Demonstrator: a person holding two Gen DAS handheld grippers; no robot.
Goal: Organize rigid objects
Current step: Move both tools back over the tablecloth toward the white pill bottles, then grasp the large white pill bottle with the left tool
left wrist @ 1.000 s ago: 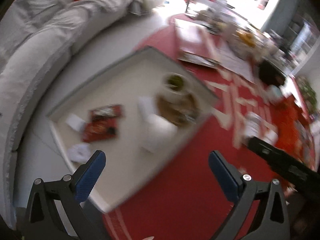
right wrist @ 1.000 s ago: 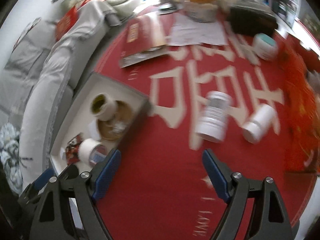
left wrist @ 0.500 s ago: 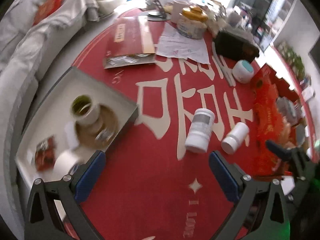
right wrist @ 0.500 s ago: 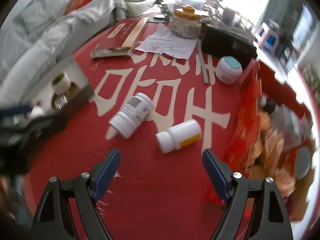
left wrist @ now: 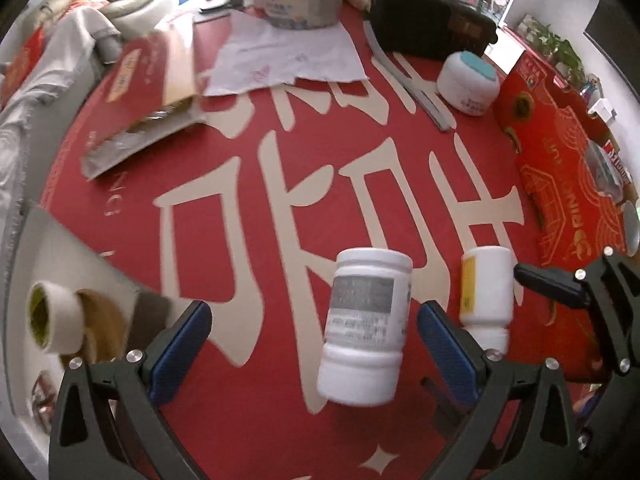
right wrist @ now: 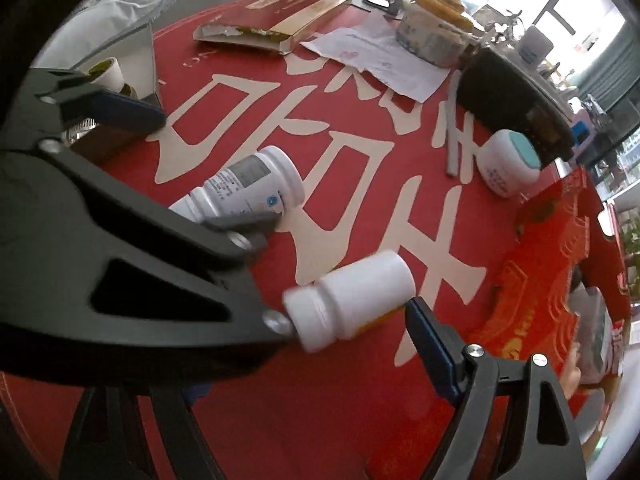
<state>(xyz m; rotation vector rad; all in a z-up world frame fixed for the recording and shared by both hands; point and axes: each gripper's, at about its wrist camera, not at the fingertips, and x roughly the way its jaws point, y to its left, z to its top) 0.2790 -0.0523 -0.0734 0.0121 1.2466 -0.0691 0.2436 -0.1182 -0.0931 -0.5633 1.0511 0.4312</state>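
Note:
A large white bottle point(left wrist: 366, 328) with a grey label lies on the red cloth between the pads of my left gripper point(left wrist: 314, 348), nearer the right pad and untouched; that gripper is open. To its right lies a small white bottle point(left wrist: 486, 296) with a yellow label. In the right wrist view this small bottle point(right wrist: 352, 300) lies in front of my right gripper point(right wrist: 320, 344), which is open, its blue pad just beside the bottle's base. The left gripper's black frame point(right wrist: 120, 280) hides the right gripper's other finger. The large bottle point(right wrist: 248, 188) lies further back.
A white tray point(left wrist: 48, 248) holding a tape roll point(left wrist: 52, 320) sits at the left. Farther back are a white jar with a teal lid point(left wrist: 468, 80), a grey strip point(left wrist: 408, 76), a sheet of paper point(left wrist: 288, 56), a flat red box point(left wrist: 148, 92) and a black case point(left wrist: 428, 24). A red gift box point(left wrist: 560, 168) borders the right.
The left gripper swung from over the tray to the large bottle and came lower. The right gripper dropped toward the small bottle. The left gripper now crosses the right wrist view.

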